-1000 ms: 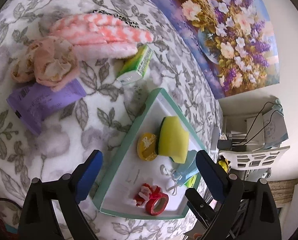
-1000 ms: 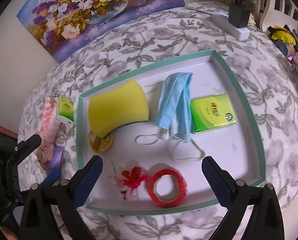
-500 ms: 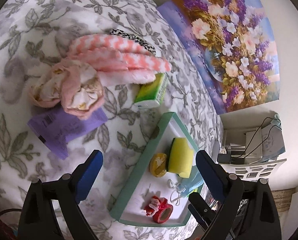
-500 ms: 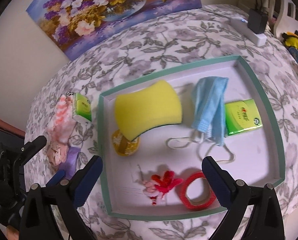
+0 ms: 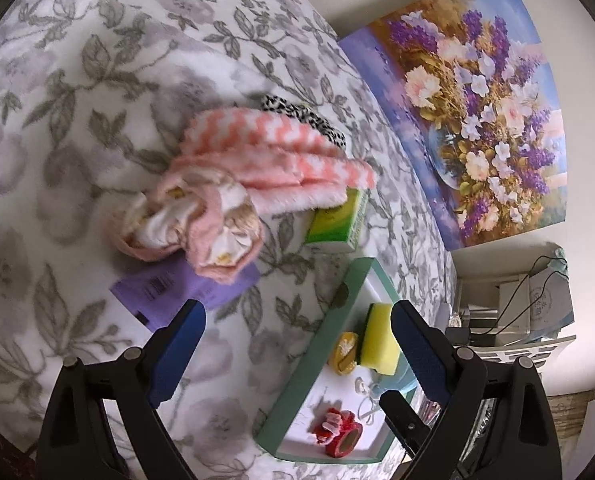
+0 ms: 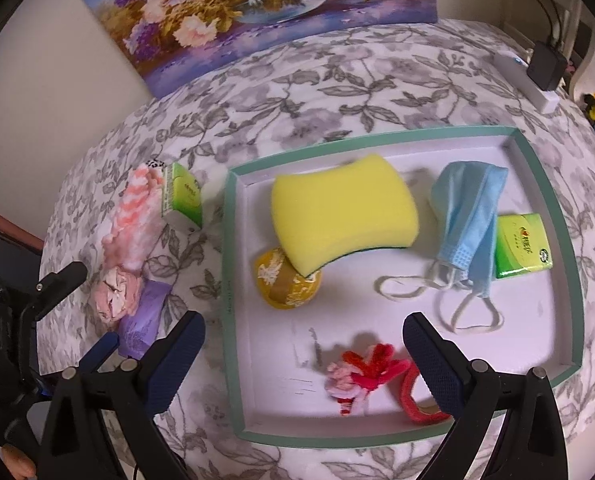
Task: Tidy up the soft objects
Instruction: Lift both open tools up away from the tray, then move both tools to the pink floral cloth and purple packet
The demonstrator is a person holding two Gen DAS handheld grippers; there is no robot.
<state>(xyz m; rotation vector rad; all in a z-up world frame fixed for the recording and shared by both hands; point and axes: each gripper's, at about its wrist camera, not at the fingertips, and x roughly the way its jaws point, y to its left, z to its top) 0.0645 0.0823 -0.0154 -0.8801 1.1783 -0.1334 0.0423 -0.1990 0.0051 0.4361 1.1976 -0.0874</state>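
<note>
A green-rimmed white tray (image 6: 545, 184) holds a yellow sponge (image 6: 343, 210), a blue face mask (image 6: 471, 216), a green tissue pack (image 6: 521, 246), a yellow tape roll (image 6: 285, 284), a red pipe-cleaner flower (image 6: 365, 370) and a red tape roll (image 6: 413, 396). Left of the tray lie a pink chevron towel (image 5: 273, 164), a crumpled pink cloth (image 5: 193, 224), a purple packet (image 5: 177, 292) and a second green tissue pack (image 5: 337, 220). My left gripper (image 5: 297, 350) is open and empty, hovering near the purple packet. My right gripper (image 6: 303, 360) is open and empty above the tray's near edge.
The table has a grey floral cloth (image 6: 337, 80). A flower painting (image 6: 257, 8) leans on the wall behind. A white power strip with a black plug (image 6: 537, 76) lies at the far right. A black-and-white patterned item (image 5: 301, 114) peeks out behind the towel.
My left gripper has swung left, away from the tray toward the pink cloth and towel. My right gripper has shifted left over the tray. Both stay open.
</note>
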